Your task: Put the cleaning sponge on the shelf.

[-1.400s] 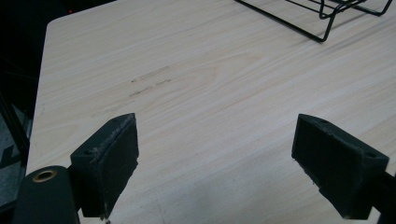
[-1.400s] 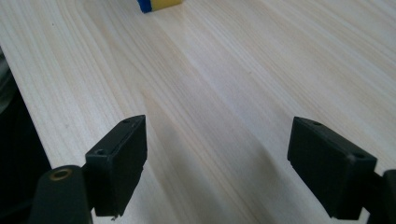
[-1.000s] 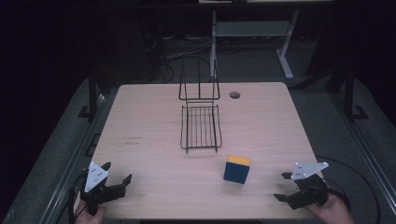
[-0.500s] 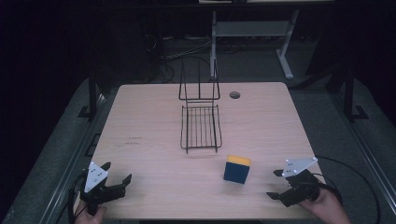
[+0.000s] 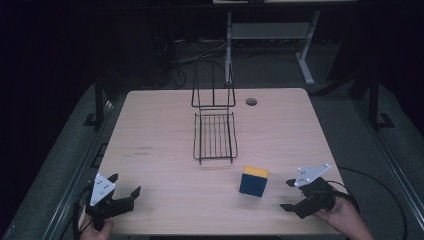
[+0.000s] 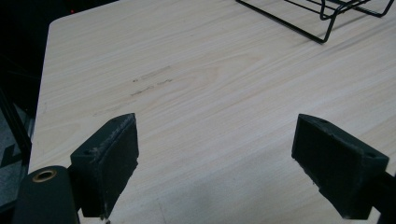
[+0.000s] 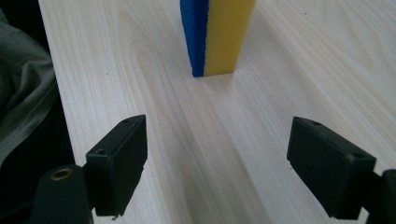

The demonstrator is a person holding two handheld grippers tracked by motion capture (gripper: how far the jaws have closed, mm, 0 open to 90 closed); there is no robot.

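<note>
Sponge [image 5: 253, 181] before rack [image 5: 215, 135], on table [image 5: 160, 130]

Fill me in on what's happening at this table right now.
A person holds a two-jaw gripper in each hand at the near edge of a wooden table. The right gripper, jaws wide open, points at a blue-and-yellow sponge block standing upright just ahead of it, not touching it. The left gripper is also open, over bare wood at the near left corner. A black wire rack sits untouched mid-table. Nothing is gripped.
</note>
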